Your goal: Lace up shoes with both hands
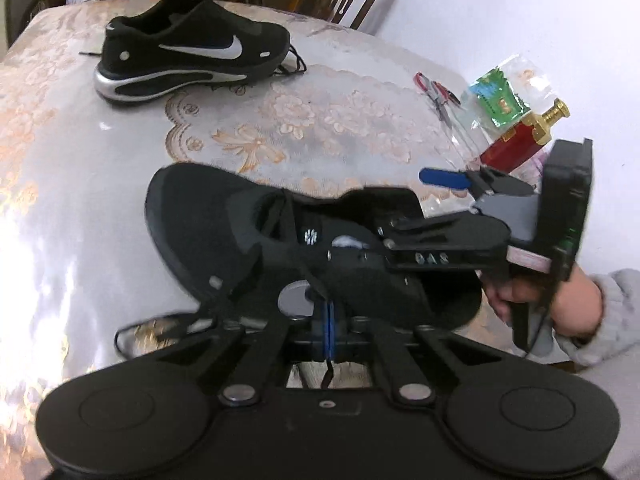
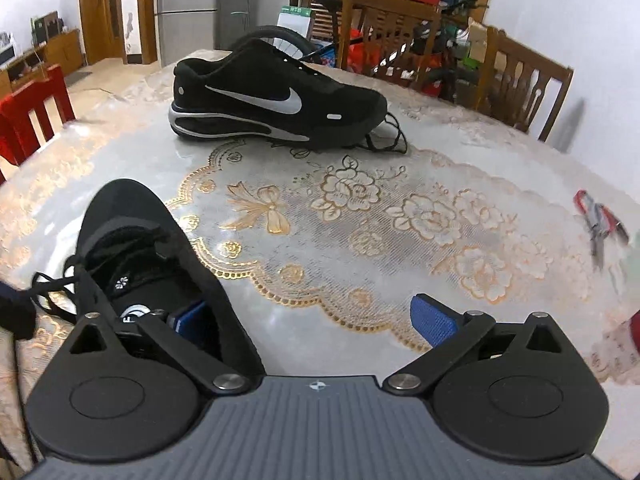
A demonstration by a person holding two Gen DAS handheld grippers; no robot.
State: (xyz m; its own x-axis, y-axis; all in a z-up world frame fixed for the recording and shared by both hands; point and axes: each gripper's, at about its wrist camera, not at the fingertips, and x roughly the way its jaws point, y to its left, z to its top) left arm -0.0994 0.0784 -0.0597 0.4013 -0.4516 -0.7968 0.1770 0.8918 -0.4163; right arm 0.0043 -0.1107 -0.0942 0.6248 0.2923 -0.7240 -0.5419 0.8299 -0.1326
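The left gripper [image 1: 328,328], nearest, is clenched on the limp, thin lace [image 1: 308,276] beside the soft near shoe [image 1: 256,232] on the table [image 2: 360,208], best pinched near its stiffer tip, while the right gripper [image 2: 312,320] gapes, one finger [image 2: 192,320] inside the shoe.

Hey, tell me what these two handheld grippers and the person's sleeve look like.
The left gripper is black, with round disc-shaped housings, silver pivot bolts and blue finger pads. The right gripper has the same black linkage and textured blue pads, on a ribbed grey body with a small round emblem. From the side it shows pale letters, a black box at its rear and a thin cable. The sleeve is light grey and fuzzy.
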